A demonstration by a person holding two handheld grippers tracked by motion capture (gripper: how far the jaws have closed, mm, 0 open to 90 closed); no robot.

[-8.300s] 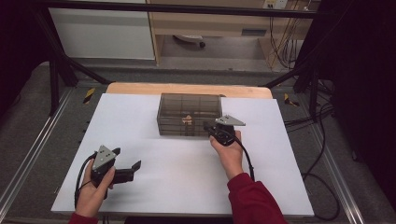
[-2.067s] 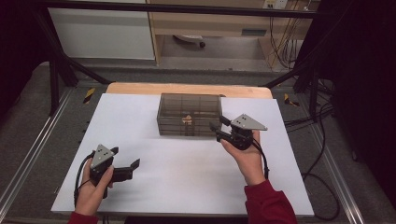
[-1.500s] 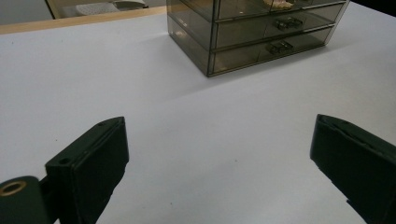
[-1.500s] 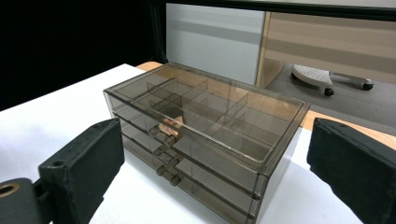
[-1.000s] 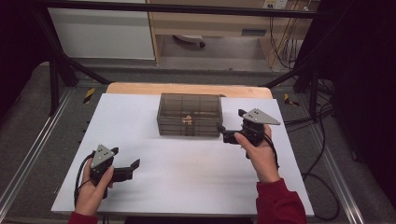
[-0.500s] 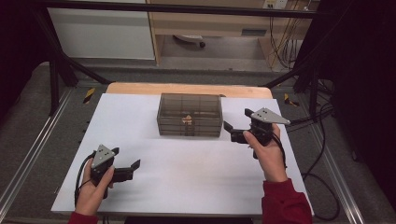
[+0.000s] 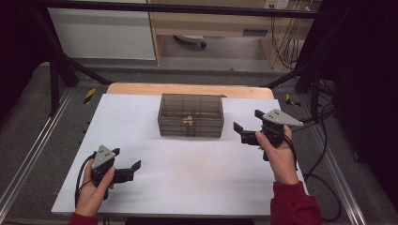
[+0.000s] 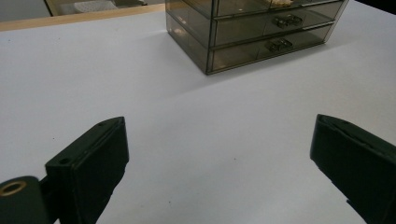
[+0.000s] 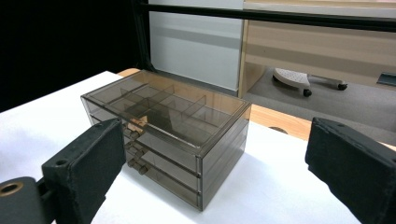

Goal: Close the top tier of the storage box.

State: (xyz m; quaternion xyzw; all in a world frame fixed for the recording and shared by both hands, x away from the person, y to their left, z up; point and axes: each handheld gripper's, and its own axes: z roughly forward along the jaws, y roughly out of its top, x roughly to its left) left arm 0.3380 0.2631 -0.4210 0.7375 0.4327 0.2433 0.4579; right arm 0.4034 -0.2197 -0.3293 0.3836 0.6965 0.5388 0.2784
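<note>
Tools first: our right tool (image 7: pixel 245 132) hangs open-jawed just right of the smoky drawer box (image 7: pixel 190 115) at mid-bench; our left tool (image 7: pixel 129 171), also open, rests near us. We judge this an approach; next, reach a drawer handle (image 9: pixel 136 164).

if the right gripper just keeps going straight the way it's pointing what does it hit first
Most likely the smoky clear drawer box: the right gripper, jaws open, points at its right end, seemingly near the front corner. Depth is hard to judge, so it might only graze that corner.
</note>
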